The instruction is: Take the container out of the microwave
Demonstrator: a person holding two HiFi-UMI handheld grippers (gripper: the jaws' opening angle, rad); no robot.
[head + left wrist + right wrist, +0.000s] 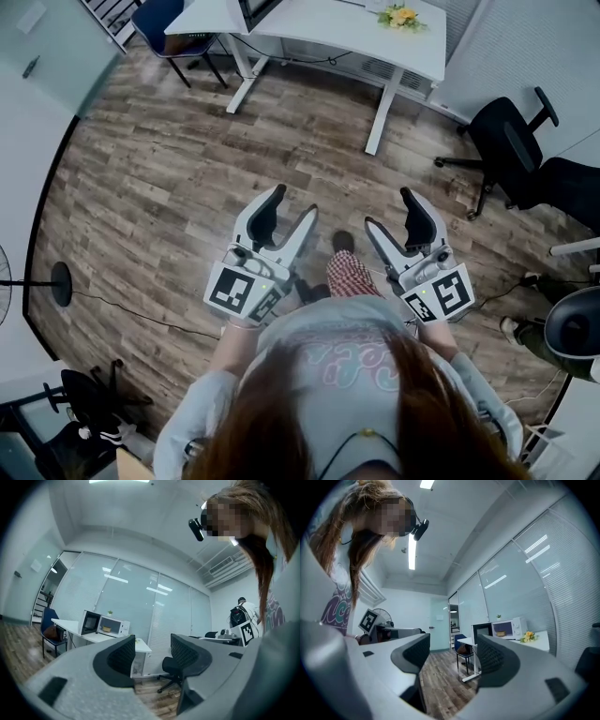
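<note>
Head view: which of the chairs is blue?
The chair at the top left, beside the white desk, is blue; the office chair at the right is black.

White left gripper (pixel 293 202) and right gripper (pixel 389 208) bear black-padded fingers (pixel 262 217) and black-and-white marker cubes (pixel 234 289); pale sleeves (pixel 202 412).

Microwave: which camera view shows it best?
Left gripper view: the microwave shows whole, door open, a yellowish container inside. Right gripper view shows it too, door partly covered. Head view crops it at the top.
</note>
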